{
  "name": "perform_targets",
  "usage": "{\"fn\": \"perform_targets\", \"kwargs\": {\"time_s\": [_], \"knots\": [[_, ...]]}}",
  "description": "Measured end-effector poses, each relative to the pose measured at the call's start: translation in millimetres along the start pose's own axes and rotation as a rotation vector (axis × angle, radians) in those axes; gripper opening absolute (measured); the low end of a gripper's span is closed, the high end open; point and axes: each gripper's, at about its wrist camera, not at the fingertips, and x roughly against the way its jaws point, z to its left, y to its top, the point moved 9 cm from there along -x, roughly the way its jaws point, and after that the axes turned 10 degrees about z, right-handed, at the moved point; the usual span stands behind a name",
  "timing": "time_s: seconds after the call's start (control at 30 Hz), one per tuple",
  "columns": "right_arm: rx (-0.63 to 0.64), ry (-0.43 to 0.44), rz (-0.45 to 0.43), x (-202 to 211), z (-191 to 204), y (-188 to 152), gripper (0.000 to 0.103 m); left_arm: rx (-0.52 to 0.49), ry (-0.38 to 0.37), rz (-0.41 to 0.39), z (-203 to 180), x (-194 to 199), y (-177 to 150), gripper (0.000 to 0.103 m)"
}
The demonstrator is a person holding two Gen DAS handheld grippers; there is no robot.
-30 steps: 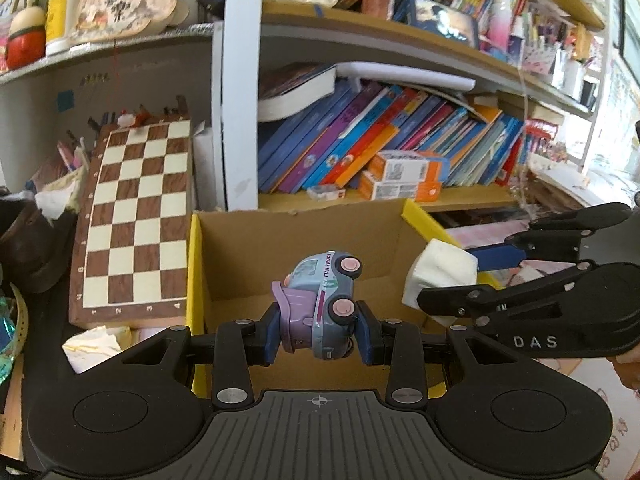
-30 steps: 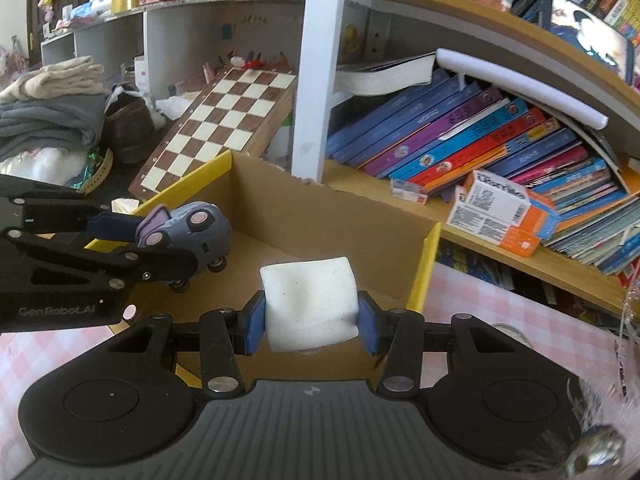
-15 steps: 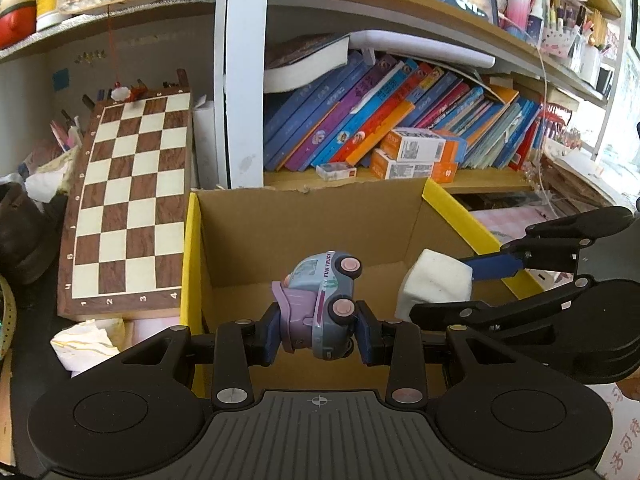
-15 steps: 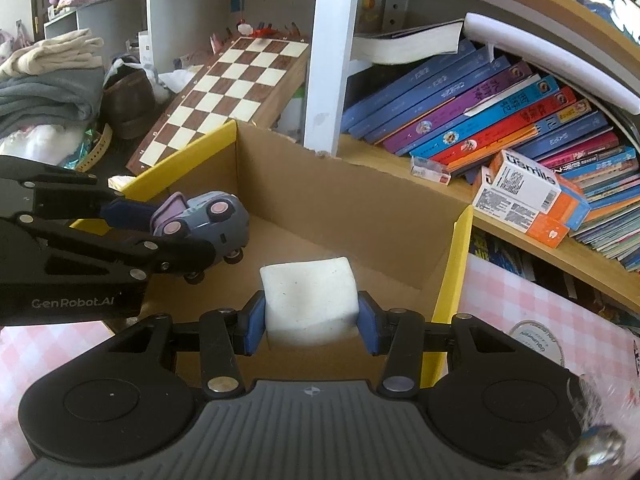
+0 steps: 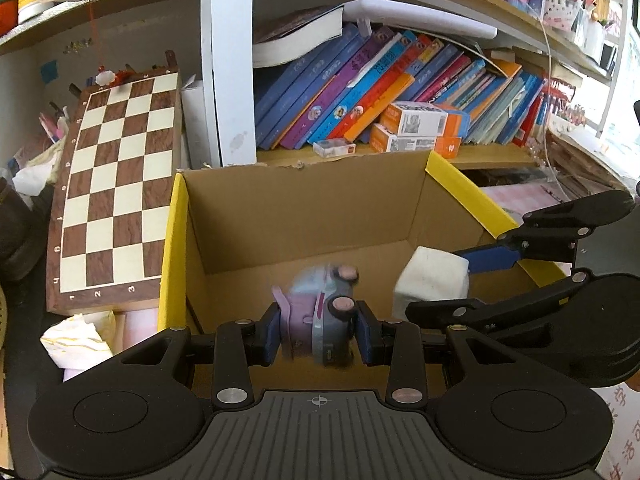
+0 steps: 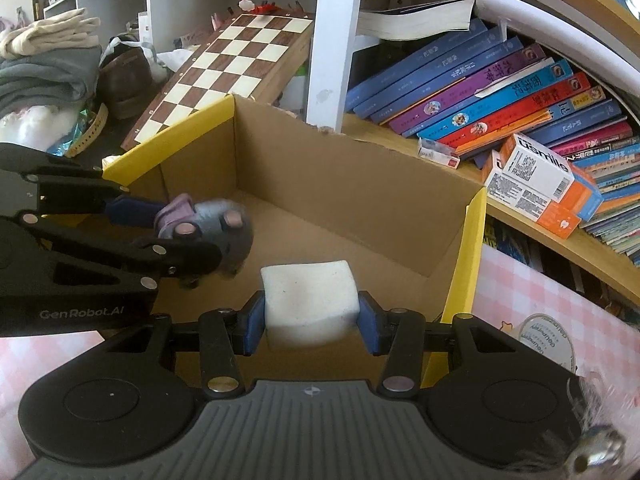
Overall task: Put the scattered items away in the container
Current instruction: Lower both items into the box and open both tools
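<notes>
An open cardboard box [image 5: 304, 208] with yellow-edged flaps stands in front of the bookshelf; it also shows in the right wrist view [image 6: 340, 184]. My left gripper [image 5: 318, 334] reaches into the box, its jaws wider than the grey and purple toy car [image 5: 320, 312], which is blurred and slipping down between the pads. The car also shows in the right wrist view [image 6: 216, 228]. My right gripper [image 6: 311, 322] is shut on a white foam cube [image 6: 310, 304] over the box's near right side. The cube also shows in the left wrist view [image 5: 430, 280].
A wooden chessboard [image 5: 116, 188] leans left of the box. Slanted books [image 5: 360, 92] and orange cartons [image 5: 416, 128] fill the shelf behind. Crumpled tissue [image 5: 76, 340] lies at the box's left. A pink checked cloth [image 6: 540, 292] and a round lid [image 6: 540, 336] lie to the right.
Both grippers have moved down into the box. The left gripper's jaws have opened and the toy car has tipped and started dropping. The right gripper still grips the cube.
</notes>
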Motion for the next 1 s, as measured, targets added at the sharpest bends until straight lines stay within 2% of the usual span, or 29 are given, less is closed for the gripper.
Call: {"fn": "perform_targets", "kwargs": {"time_s": [0.57, 1.0], "knots": [[0.012, -0.015, 0.001, -5.0, -5.1, 3.8, 0.046, 0.0, 0.0, 0.008, 0.5, -6.3, 2.8, 0.036], [0.03, -0.032, 0.005, -6.5, -6.4, 2.1, 0.047, 0.015, -0.006, 0.0, 1.0, -7.5, 5.0, 0.042]]}}
